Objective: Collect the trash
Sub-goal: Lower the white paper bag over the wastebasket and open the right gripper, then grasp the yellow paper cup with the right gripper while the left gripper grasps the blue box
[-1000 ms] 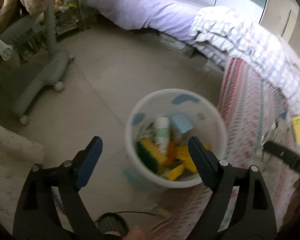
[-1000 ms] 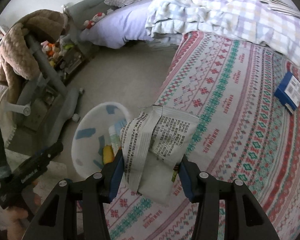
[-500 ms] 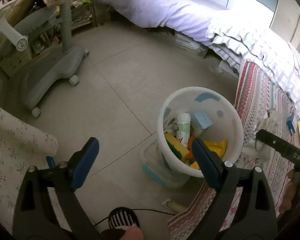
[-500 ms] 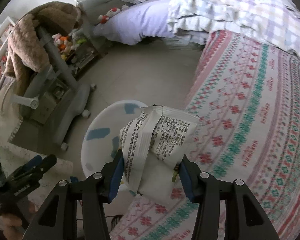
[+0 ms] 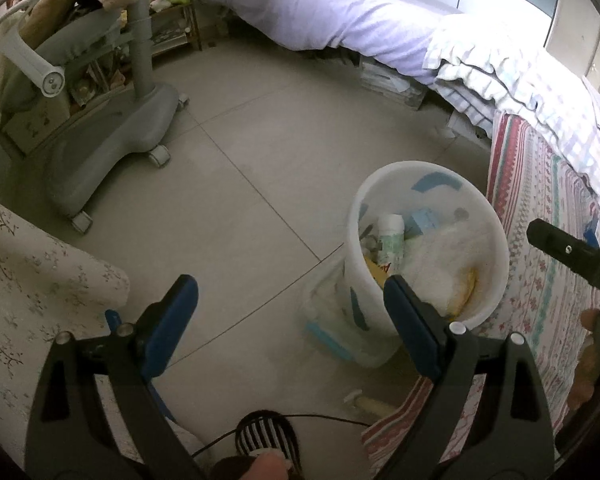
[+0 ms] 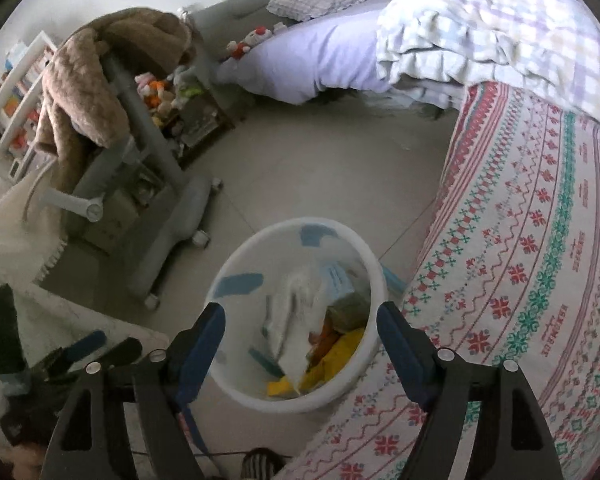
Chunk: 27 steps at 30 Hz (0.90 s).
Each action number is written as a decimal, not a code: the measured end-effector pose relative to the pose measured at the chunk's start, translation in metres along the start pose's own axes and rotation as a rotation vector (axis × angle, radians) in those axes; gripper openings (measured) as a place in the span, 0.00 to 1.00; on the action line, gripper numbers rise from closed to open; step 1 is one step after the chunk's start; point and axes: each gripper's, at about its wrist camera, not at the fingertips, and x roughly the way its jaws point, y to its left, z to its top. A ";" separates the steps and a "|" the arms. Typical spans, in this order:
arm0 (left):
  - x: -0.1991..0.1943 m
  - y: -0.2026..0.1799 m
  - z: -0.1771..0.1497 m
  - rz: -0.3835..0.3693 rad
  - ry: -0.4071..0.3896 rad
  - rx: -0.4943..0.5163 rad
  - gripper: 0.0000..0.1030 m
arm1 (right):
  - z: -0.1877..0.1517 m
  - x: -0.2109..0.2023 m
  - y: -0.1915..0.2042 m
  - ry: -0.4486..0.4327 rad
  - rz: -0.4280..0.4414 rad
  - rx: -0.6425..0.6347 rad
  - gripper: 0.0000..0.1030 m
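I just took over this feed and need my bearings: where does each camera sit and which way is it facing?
Left wrist: on the left claw, open, looking down over the tiled floor at the white trash bin; a fingertip shows at the bottom, and the right claw's tip pokes in at right.
Right wrist: on the right claw, open, directly above the bin beside the patterned bedspread; the left claw appears lower left.
Shared: bin, bedspread, grey wheeled stand.
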 end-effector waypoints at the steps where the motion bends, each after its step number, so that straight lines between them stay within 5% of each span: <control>1: 0.000 0.000 0.000 -0.003 0.001 -0.002 0.91 | -0.001 -0.001 0.002 -0.001 -0.015 -0.016 0.77; 12: -0.003 -0.016 0.000 -0.046 0.010 0.020 0.91 | -0.021 -0.035 -0.017 0.033 -0.145 -0.058 0.77; 27: -0.016 -0.078 -0.005 -0.093 0.002 0.155 0.99 | -0.045 -0.103 -0.101 0.093 -0.308 0.002 0.81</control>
